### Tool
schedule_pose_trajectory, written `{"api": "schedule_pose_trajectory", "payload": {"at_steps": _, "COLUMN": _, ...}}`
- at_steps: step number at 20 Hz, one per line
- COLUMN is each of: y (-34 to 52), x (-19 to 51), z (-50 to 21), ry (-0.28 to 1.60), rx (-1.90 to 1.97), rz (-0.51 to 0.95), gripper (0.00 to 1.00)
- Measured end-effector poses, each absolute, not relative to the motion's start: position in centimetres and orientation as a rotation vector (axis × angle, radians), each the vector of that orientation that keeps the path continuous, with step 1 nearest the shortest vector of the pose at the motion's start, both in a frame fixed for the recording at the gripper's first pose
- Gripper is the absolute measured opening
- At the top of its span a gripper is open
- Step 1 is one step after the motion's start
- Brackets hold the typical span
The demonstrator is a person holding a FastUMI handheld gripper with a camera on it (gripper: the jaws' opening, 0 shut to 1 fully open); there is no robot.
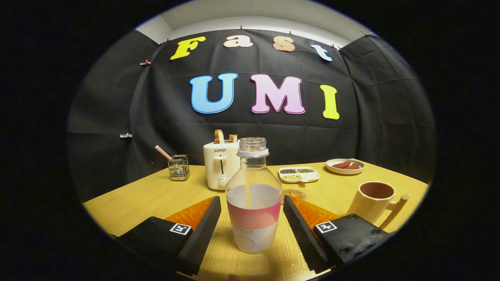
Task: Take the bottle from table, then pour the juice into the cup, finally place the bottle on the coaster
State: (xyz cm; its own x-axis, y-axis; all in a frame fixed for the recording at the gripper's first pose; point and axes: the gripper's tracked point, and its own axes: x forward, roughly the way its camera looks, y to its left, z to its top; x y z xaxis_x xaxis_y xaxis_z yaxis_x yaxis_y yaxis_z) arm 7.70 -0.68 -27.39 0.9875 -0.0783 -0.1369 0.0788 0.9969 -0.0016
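Note:
A clear uncapped bottle [253, 203] with a pink label and pale juice in its lower half stands upright on the wooden table [156, 199]. It is right between my two black fingers [203, 230], with a gap on each side. My gripper [252, 218] is open and touches nothing. A cream cup [374, 201] with a brown inside and a wooden handle stands beyond the right finger, to the right. A round coaster [293, 194] lies just behind the bottle, partly hidden by it.
A white toaster [220, 164] with bread slices stands behind the bottle to the left. A wire holder [179, 167] is further left. A divided white tray [299, 174] and a small plate [345, 166] with red food sit at the back right.

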Motion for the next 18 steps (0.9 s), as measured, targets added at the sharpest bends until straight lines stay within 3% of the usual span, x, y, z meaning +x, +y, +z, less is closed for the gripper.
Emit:
{"api": "schedule_pose_trajectory", "payload": {"at_steps": 3, "y": -1.4, "x": 8.4, "z": -27.8, "ry": 0.135, "rx": 0.0, "rz": -0.097, "gripper": 0.98}}
{"api": "schedule_pose_trajectory", "payload": {"at_steps": 4, "y": -1.4, "x": 8.2, "z": -27.6, "ry": 0.138, "rx": 0.0, "rz": -0.094, "gripper": 0.75}}
{"api": "schedule_pose_trajectory", "payload": {"at_steps": 9, "y": -1.8, "x": 7.4, "z": -27.1, "ry": 0.188, "rx": -0.019, "rz": -0.125, "gripper": 0.75}}
{"api": "schedule_pose_trajectory", "payload": {"at_steps": 18, "y": -0.7, "x": 6.0, "z": -19.4, "ry": 0.227, "rx": 0.051, "rz": -0.063, "gripper": 0.75}}
